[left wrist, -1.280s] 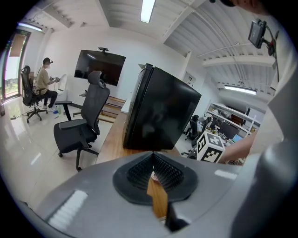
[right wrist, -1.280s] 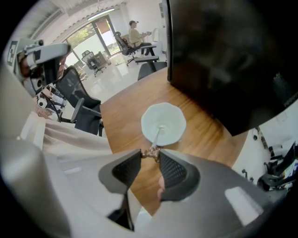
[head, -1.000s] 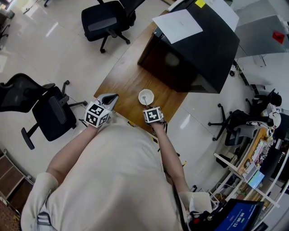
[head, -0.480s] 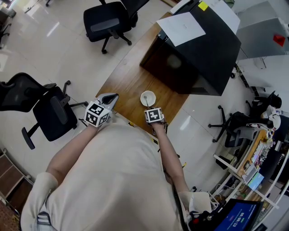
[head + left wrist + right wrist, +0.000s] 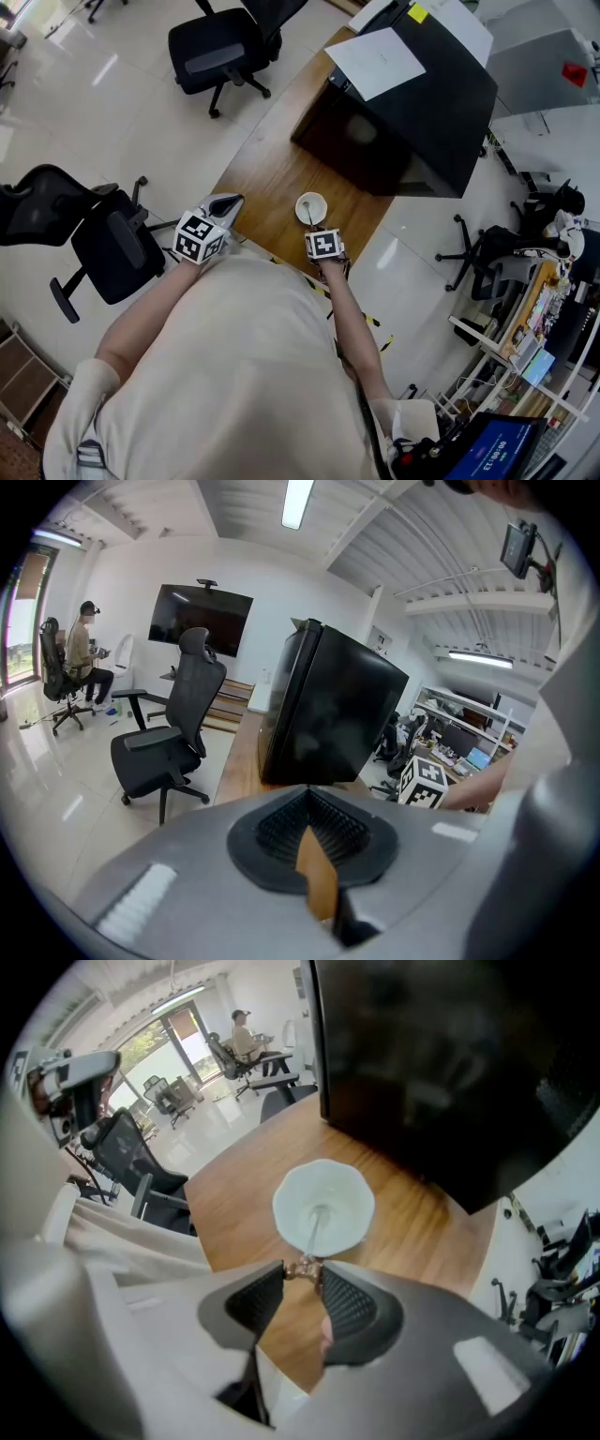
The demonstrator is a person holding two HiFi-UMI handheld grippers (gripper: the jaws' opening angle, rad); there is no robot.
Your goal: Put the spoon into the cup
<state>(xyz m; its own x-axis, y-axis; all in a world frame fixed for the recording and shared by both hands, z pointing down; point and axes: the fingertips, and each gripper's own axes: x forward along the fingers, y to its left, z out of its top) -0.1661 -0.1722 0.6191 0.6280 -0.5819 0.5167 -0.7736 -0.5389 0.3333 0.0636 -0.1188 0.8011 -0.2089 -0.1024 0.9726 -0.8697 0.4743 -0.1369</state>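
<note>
A white cup (image 5: 310,207) (image 5: 323,1208) stands on the wooden table (image 5: 262,169) near its front edge. A thin metal spoon (image 5: 314,1230) rests with its bowl inside the cup, and its handle leans out over the rim toward me. My right gripper (image 5: 317,231) (image 5: 302,1275) points steeply down just in front of the cup, shut on the bronze end of the spoon's handle at its very tips. My left gripper (image 5: 231,200) (image 5: 309,799) hovers over the table's left front corner, well left of the cup. It is shut, with nothing between its pads.
A large black box (image 5: 412,103) with a white sheet (image 5: 375,54) on top fills the far half of the table, close behind the cup. Office chairs stand at the table's far left (image 5: 216,47) and near left (image 5: 103,239). White floor lies beyond the table's right edge.
My left gripper has drifted slightly left, away from the cup. The right gripper stays at the spoon's handle with only a small roll.
</note>
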